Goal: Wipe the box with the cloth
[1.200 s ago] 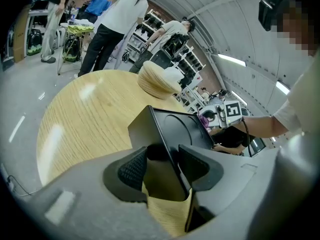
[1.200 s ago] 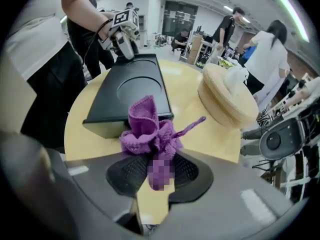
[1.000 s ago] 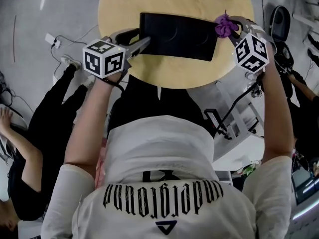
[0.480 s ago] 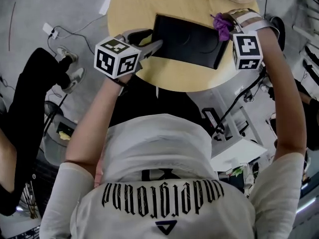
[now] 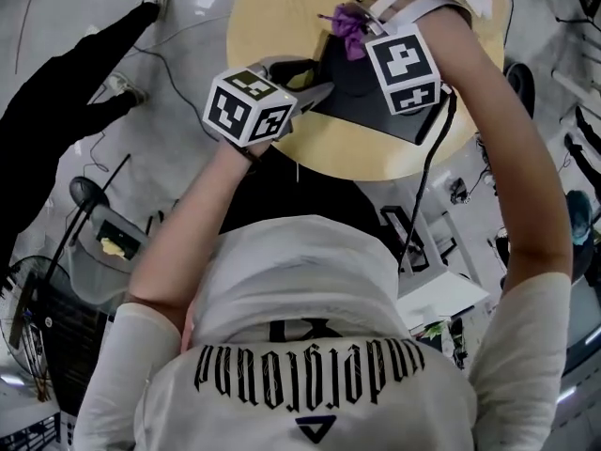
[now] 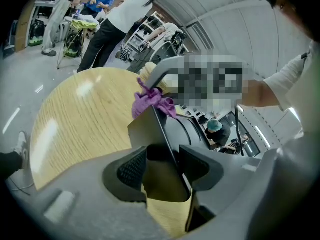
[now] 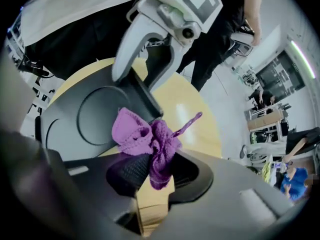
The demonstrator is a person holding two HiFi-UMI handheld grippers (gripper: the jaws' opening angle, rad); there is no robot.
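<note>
A flat black box point(image 5: 376, 101) lies on the round wooden table point(image 5: 282, 17). My left gripper point(image 5: 315, 79) is shut on the box's near-left corner; in the left gripper view the box's thin edge point(image 6: 167, 134) runs up between the two pads of the left gripper point(image 6: 162, 164). My right gripper point(image 5: 353, 28) is shut on a bunched purple cloth point(image 5: 349, 23), which sits at the box's far left corner. In the right gripper view the cloth point(image 7: 145, 136) fills the right gripper point(image 7: 150, 171), with the box point(image 7: 80, 114) and the left gripper point(image 7: 160, 29) just beyond.
The table's near edge point(image 5: 376, 169) is close to my body. A chair point(image 5: 103, 242) stands at the left and white equipment point(image 5: 441, 285) at the right. Cables lie on the floor, and a person's legs point(image 5: 84, 45) show at the upper left.
My right gripper has carried the cloth leftward along the box's far side, from its right corner to near its left corner. The left gripper has kept its hold on the box.
</note>
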